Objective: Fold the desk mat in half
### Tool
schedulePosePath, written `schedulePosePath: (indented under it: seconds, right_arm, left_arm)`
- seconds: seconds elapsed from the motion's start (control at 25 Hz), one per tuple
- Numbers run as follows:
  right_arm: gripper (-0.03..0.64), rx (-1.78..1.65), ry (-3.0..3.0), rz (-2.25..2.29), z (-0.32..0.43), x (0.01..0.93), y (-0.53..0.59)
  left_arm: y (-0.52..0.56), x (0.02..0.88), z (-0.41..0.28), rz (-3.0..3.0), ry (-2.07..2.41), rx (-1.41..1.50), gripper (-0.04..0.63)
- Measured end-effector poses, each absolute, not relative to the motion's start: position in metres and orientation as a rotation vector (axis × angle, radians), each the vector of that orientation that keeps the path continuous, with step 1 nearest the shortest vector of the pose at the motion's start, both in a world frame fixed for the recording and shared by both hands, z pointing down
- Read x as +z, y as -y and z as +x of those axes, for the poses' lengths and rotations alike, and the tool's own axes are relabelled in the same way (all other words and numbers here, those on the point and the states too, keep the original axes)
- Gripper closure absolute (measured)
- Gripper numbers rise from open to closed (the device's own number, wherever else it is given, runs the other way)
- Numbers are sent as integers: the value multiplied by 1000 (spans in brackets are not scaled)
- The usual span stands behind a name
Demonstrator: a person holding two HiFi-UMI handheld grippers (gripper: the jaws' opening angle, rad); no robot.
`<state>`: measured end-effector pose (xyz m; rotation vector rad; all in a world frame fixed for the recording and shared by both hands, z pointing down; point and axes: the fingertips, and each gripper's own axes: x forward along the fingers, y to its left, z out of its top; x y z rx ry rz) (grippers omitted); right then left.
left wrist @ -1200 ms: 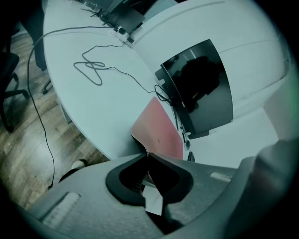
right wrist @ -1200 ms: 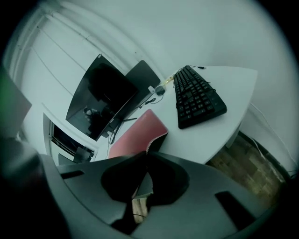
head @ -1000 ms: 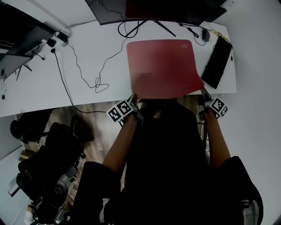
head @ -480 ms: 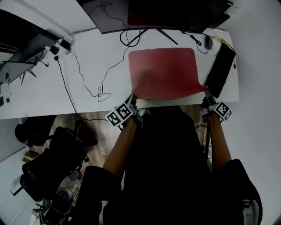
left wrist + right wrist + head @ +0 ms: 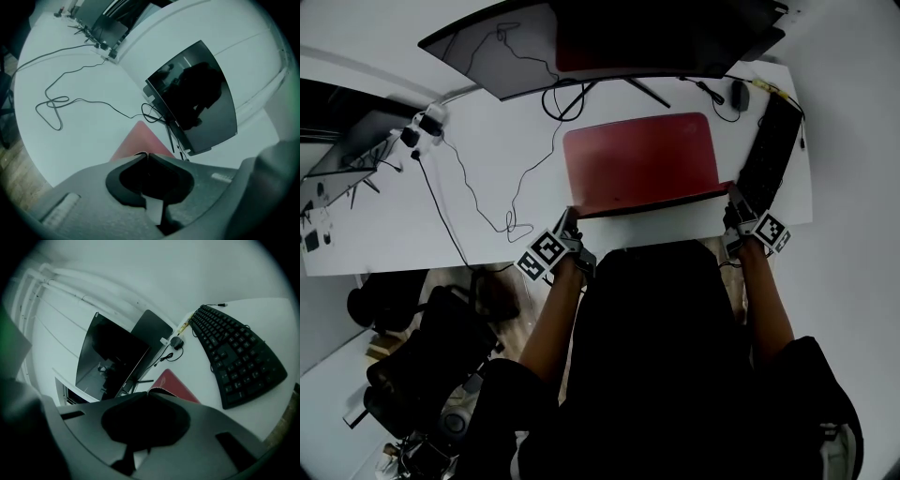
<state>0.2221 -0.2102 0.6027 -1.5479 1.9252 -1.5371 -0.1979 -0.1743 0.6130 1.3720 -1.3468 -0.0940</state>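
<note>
Arms reach forward, side by side. Left gripper (image 5: 569, 221) and right gripper (image 5: 731, 197) each pinch tight on a near corner of the red mat (image 5: 637, 159), lifting that edge off the white desk (image 5: 384, 216). A keyboard (image 5: 771, 141) lies just right of the mat, and a thin cable (image 5: 512, 227) lies to its left.

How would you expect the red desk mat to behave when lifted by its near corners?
Probably flexible, not stiff: the desk mat bends up from the desk where the left gripper and right gripper pinch its near corners. Likely light, since two small pinches hold that edge up. The edge runs nearly straight between them, so it may sag little.
</note>
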Motion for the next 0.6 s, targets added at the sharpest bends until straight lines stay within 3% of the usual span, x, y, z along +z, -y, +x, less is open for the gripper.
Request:
schedulePosePath:
  seconds: [0.6]
  right_arm:
    - [600,-1591,-1985,-1494,219,619,278]
  left_arm:
    - [239,621,-201,1329,1425,-83,565]
